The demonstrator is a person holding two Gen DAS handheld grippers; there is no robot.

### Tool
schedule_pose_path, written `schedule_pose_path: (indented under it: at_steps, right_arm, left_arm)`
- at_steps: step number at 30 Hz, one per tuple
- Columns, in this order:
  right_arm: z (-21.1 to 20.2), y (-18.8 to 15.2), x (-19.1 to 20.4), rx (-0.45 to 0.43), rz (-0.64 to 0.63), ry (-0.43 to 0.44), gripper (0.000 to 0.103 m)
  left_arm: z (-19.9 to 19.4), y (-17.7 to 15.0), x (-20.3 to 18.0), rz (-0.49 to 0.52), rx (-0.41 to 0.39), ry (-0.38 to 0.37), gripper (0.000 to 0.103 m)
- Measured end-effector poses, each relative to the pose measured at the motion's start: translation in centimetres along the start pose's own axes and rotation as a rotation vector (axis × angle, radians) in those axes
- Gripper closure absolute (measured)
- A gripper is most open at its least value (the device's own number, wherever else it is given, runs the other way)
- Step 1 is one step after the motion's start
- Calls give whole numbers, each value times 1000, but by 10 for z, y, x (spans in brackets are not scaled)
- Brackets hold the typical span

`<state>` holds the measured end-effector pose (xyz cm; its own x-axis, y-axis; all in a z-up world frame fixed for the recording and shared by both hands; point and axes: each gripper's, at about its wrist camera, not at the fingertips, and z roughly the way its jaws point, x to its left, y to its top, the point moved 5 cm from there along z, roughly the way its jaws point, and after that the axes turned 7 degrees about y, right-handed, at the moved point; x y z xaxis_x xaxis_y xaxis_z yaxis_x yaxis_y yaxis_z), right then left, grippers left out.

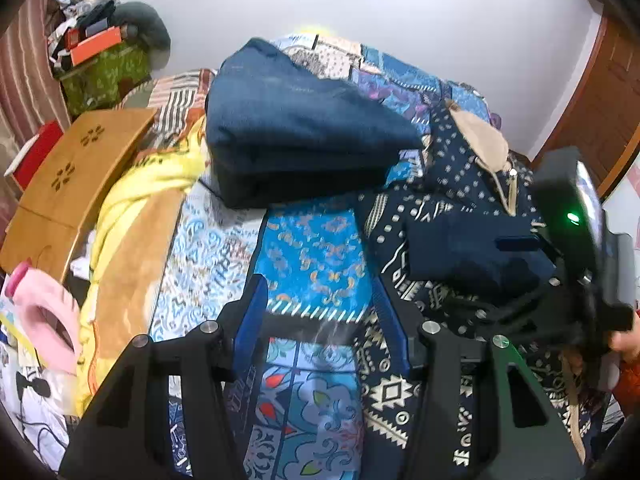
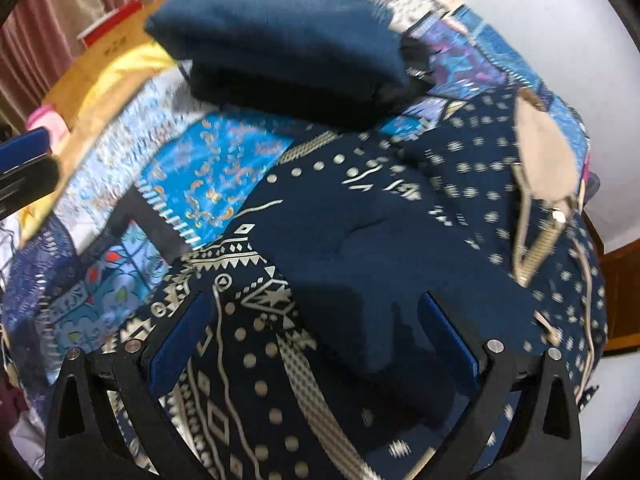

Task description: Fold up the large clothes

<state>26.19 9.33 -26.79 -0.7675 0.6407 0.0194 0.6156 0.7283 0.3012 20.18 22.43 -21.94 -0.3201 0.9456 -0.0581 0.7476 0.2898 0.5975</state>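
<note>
- Centrally, a navy patterned garment point(image 2: 360, 240) with white geometric print lies heaped on the bed point(image 1: 208, 248), toward the right side of the patchwork blue bedspread; both views are motion-blurred, so its outline and fine print are hard to make out.
- Its lower edge is cut off by the frame in the right wrist view, and how it is layered cannot be told; a beige lining and drawstring point(image 2: 536, 240) show near its far end.
- Right claw point(image 2: 320, 344): fingers apart, blue pads hovering over the garment's plain navy patch; whether the pads touch the cloth cannot be told.
- Left claw point(image 1: 320, 320): fingers apart above the bare bedspread, just beside the garment's left edge, gripping nothing.
- In the left wrist view the right claw's body, with a green light, covers part of the garment; a fingertip of the person's hand point(image 1: 626, 340) shows at the right edge, the rest cut off.
- A folded dark blue blanket point(image 1: 296, 120) sits farther back on the bed, apart from the garment.
- A yellow cloth point(image 1: 132, 200) drapes along the bed's left side, next to a wooden board point(image 1: 76, 176) with cut-out flower shapes.
- A pink object point(image 1: 44, 308) lies at the lower left, partly cut off and unclear.
- Room: white wall point(image 1: 440, 20) behind, striped curtain point(image 1: 24, 72) at left, brown wooden door point(image 1: 604, 92) at right, and a cluttered green box point(image 1: 108, 72) in the far left corner.
</note>
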Motion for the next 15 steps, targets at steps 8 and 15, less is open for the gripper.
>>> schedule_pose_path:
  at_steps: [8,15]
  right_arm:
    - [28,4,-15,27,79,45,27]
    - [21,4,-26,-35,99,37,73]
  left_arm:
    - [14,-7,7,-28,38,-6,49]
    - [19,-6,-3,-10,49,-4,49]
